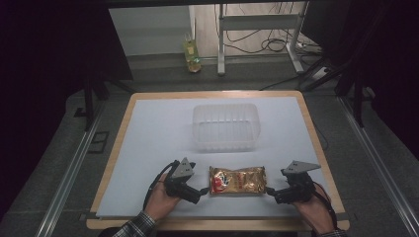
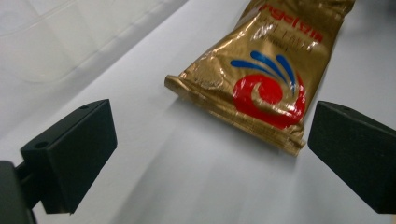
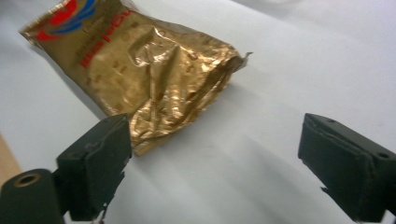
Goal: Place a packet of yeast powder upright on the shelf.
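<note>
Item: left gripper (image 1: 201, 190) and right gripper (image 1: 270, 191), lower frame, jaws spread wide, holding nothing. Between them: crinkled gold foil packet (image 1: 237, 180), long axis running gripper to gripper, equally near both. Beyond, centre: clear plastic tub (image 1: 226, 126).

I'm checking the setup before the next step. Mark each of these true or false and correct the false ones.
1. The gold packet lies inside the clear plastic tub. False: it lies on the white sheet, nearer the person than the tub.
2. Both tongs stand open. True: the left tongs and the right tongs grip nothing.
3. The packet lies between the two tongs. True.
4. The tub holds a bottle. False: it looks empty; a bottle stands on the floor beyond the table.
</note>
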Motion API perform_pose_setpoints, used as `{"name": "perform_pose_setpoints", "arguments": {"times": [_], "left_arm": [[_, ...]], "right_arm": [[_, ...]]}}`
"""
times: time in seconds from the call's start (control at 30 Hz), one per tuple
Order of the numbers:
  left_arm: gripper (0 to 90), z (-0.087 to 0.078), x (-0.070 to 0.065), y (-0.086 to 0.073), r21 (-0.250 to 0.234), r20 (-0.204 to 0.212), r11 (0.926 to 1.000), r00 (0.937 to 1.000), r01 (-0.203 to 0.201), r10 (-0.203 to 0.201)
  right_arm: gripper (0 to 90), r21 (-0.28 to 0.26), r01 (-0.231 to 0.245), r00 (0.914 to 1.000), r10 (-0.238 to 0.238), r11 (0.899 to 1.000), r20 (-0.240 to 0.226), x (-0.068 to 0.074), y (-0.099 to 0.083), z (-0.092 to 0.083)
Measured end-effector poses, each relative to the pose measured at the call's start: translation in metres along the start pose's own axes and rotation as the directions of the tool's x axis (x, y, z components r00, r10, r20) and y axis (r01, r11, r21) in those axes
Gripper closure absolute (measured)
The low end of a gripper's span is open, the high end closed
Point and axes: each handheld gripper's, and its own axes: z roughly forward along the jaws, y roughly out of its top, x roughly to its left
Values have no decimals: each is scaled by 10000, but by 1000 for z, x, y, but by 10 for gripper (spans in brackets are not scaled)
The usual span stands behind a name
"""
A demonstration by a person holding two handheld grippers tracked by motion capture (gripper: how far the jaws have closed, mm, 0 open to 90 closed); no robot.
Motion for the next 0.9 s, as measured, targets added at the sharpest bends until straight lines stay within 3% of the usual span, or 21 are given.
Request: {"name": "perform_pose_setpoints", "arguments": {"times": [0.03,0.1,0.23,0.37,0.63,0.9], "left_arm": [[4,1,2,0,-182,376,9993,9988,328,-321],[0,2,2,-1,-271,451,9991,9985,328,-315],[0,2,-1,0,-394,361,9992,9993,17,-3],[0,3,-3,2,-235,384,9997,9993,-40,50],[3,2,-2,4,-154,659,9993,9973,343,-332],[33,3,-3,8,57,403,9998,9990,166,-168]], "right_arm": [[66,-61,33,10000,-34,10000,-42,-2,-1,0],[51,-34,33,10000,-33,10000,-28,-4,-3,0],[45,101,132,9998,-133,9999,146,-6,-5,2],[45,79,165,9998,-166,9998,124,-6,-5,2],[45,107,35,9999,-36,9999,107,-7,-6,3],[49,218,-80,10000,80,9997,-17,-6,-5,3]]}}
